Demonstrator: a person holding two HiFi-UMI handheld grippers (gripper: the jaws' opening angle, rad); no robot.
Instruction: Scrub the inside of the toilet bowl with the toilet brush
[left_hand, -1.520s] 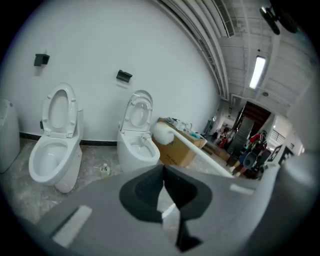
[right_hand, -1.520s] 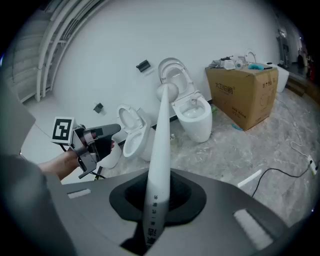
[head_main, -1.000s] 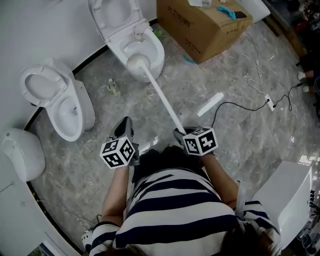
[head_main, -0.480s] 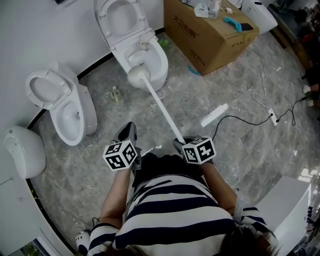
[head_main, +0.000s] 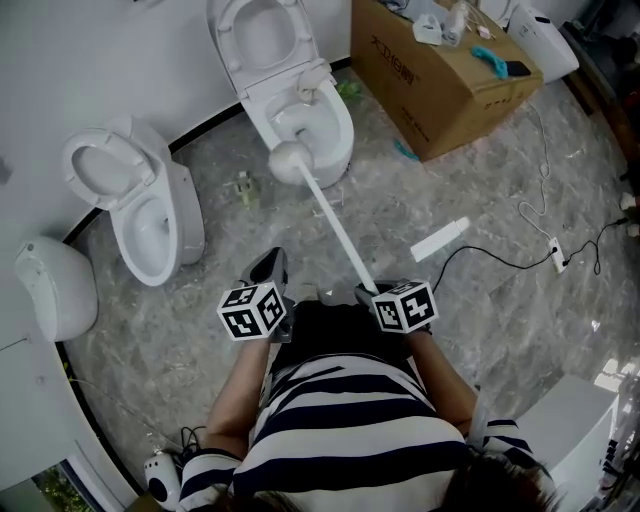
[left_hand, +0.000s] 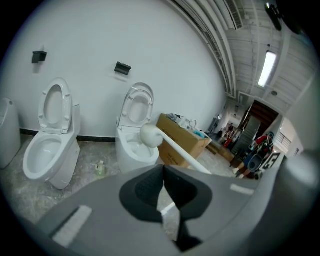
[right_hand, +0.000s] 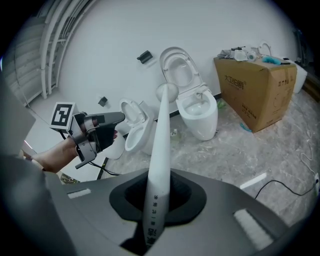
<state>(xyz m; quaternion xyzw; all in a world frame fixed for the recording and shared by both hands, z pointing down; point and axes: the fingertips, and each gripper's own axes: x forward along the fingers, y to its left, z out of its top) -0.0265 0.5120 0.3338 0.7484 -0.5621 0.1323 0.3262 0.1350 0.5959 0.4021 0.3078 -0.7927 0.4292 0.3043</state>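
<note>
A white toilet (head_main: 338, 128) with its lid up stands at the wall. The toilet brush has a round white head (head_main: 291, 160) that hangs over the bowl's near left rim. Its long white handle (head_main: 340, 230) slants back to my right gripper (head_main: 365, 292), which is shut on the handle's end. In the right gripper view the handle (right_hand: 159, 150) runs straight out between the jaws to the head (right_hand: 167, 91). My left gripper (head_main: 270, 265) is held beside the right one, jaws shut with nothing between them. From the left gripper view the brush head (left_hand: 150, 135) hovers above the bowl (left_hand: 131, 150).
A second open toilet (head_main: 140, 210) stands to the left, with a white rounded fixture (head_main: 55, 285) beyond it. A cardboard box (head_main: 440, 80) with odds and ends on top sits right of the bowl. A small bottle (head_main: 243, 187), a white strip (head_main: 440, 240) and a black cable (head_main: 520, 255) lie on the marble floor.
The brush head has drawn back from the middle of the bowl toward its near left rim. Both grippers sit slightly lower in the head view, which has shifted.
</note>
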